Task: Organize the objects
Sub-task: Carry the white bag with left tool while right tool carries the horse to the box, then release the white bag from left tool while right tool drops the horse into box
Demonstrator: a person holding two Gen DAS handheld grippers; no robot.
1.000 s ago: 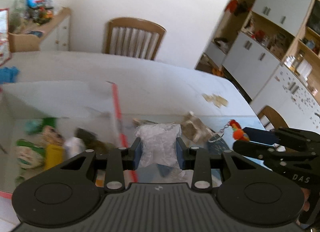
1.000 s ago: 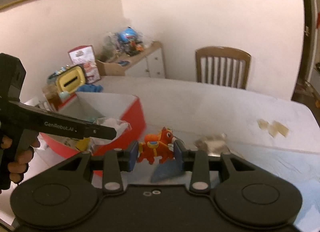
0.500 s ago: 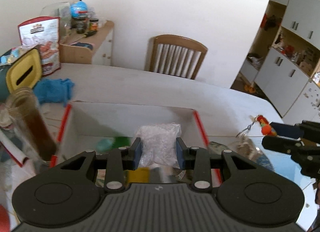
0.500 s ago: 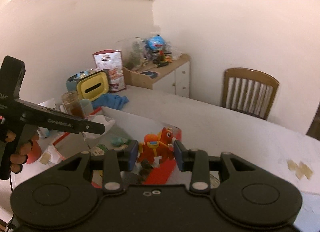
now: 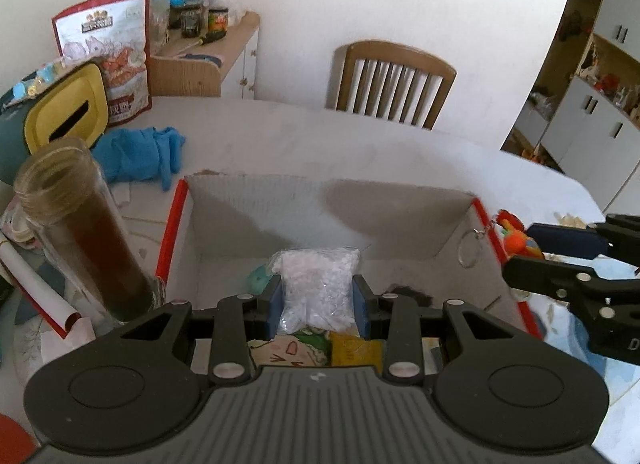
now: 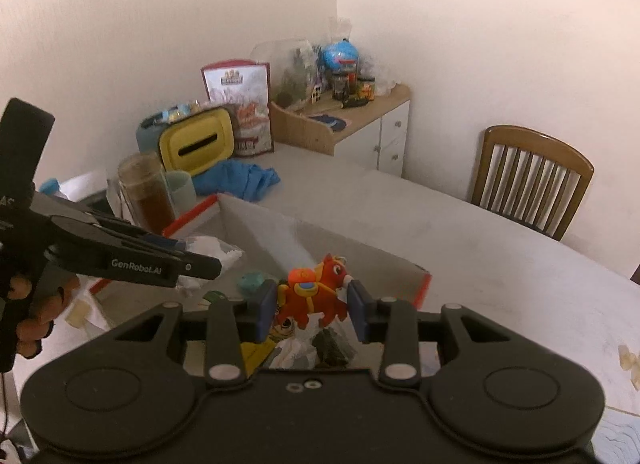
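Both pairs of fingers are closed on cargo: the left gripper (image 5: pixel 316 300) pinches a small clear bag of white granules (image 5: pixel 316 284) between its blue pads, and the right gripper (image 6: pixel 312 310) clamps an orange toy horse keychain (image 6: pixel 316 292), its key ring (image 5: pixel 469 254) dangling free in the left view. The landmark is the open cardboard box with red edges (image 5: pixel 400 200). A second ago the left gripper held its bag over the table to the right of the box wall, with the box off to the left; now the bag hangs squarely above the box's interior, just over the items already lying on its floor, among them a green cartoon packet (image 5: pixel 292 348) and a yellow packet (image 5: pixel 354 348). The right gripper has also come in, from over loose clutter on the table to the box's right-hand rim, so the horse now sits at or just over that wall. A tall jar of brown liquid (image 5: pixel 80 232) stands just outside the box's left wall, and blue gloves (image 5: pixel 140 152) lie beyond its far left corner. Transport looks finished for the bag; the sensible next step would be releasing it, then the horse.
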